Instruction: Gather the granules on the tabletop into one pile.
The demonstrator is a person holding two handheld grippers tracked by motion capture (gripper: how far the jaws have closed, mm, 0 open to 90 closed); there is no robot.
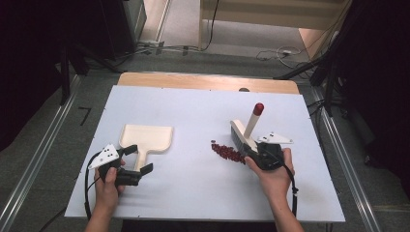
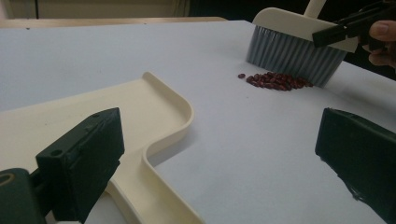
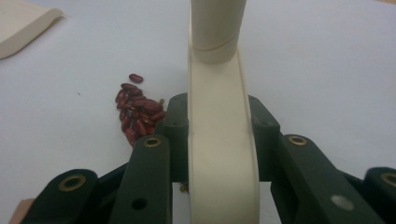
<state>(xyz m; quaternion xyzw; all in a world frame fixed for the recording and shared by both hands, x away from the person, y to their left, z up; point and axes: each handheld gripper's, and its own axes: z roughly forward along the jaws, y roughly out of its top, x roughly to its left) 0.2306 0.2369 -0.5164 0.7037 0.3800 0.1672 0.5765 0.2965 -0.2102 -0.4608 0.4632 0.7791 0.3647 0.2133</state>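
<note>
- Hands first, nearest you: your left tool [image 1: 136,159] sits low on the bench with its jaws apart, one either side of the flat handle of the cream plastic dustpan [image 1: 146,138], pressing on nothing.
- Your right tool [image 1: 255,150] is clamped across the cream plastic back of the small hand brush [image 1: 240,131] with grey bristles; the right gripper view shows both pads tight on its sides.
- That brush stands bristles-down just beside the pile of small dark-red beans [image 1: 227,152], its pale handle with a red cap rising up and away from you.
- Handling, as a judgement: the brush is light and stiff in the back, soft in the bristles, so your hold on the back is the right place; a hard press would likely splay the bristles and scatter beans.
- The beans look hard, smooth and ready to roll; expect strays, and one already lies apart from the pile.
- The dustpan looks light, rigid and likely to slide on the smooth sheet; take it by the handle and keep its lip flat to the bench. It lies well apart from the beans.
- Farther off: the white bench [image 1: 193,111] top covers a wooden board whose far edge shows.
- Beyond it: grey carpet, loose cables, metal floor rails, dark stands at both sides.
</note>
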